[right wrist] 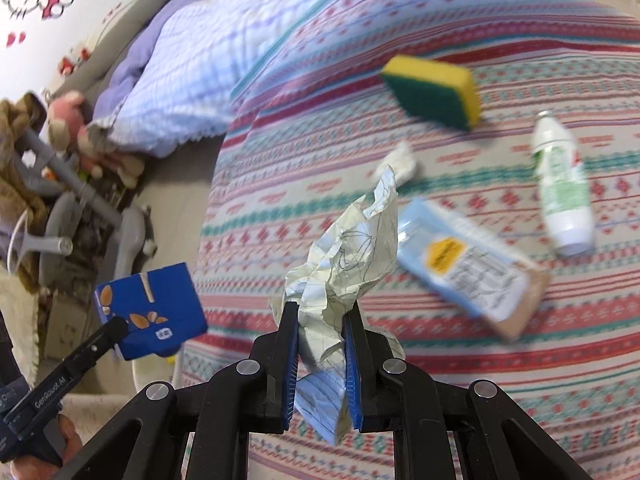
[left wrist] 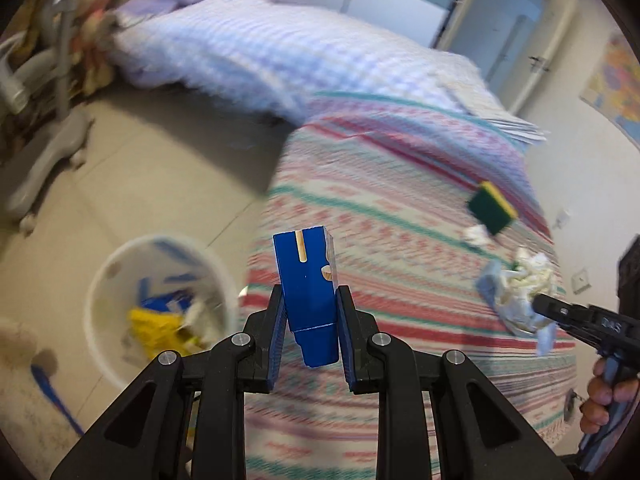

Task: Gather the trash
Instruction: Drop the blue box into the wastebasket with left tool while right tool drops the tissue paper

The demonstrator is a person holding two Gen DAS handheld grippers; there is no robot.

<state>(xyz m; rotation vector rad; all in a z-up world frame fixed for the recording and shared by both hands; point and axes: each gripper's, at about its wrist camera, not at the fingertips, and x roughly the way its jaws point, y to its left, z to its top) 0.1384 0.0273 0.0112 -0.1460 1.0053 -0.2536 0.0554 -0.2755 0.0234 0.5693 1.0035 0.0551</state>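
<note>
Carrying trash to the bin

Left claw (left wrist: 311, 316) is clenching a blue box (left wrist: 307, 292) beside the bin (left wrist: 160, 308); right claw (right wrist: 322, 344) is gripping crumpled paper (right wrist: 348, 256), ready for dumping.

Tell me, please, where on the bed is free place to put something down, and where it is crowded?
Free: the striped blanket between the checked duvet and the sponge, and its near edge. Crowded: the right part, where sponge, small paper wad, flat packet and white bottle lie close together.
</note>
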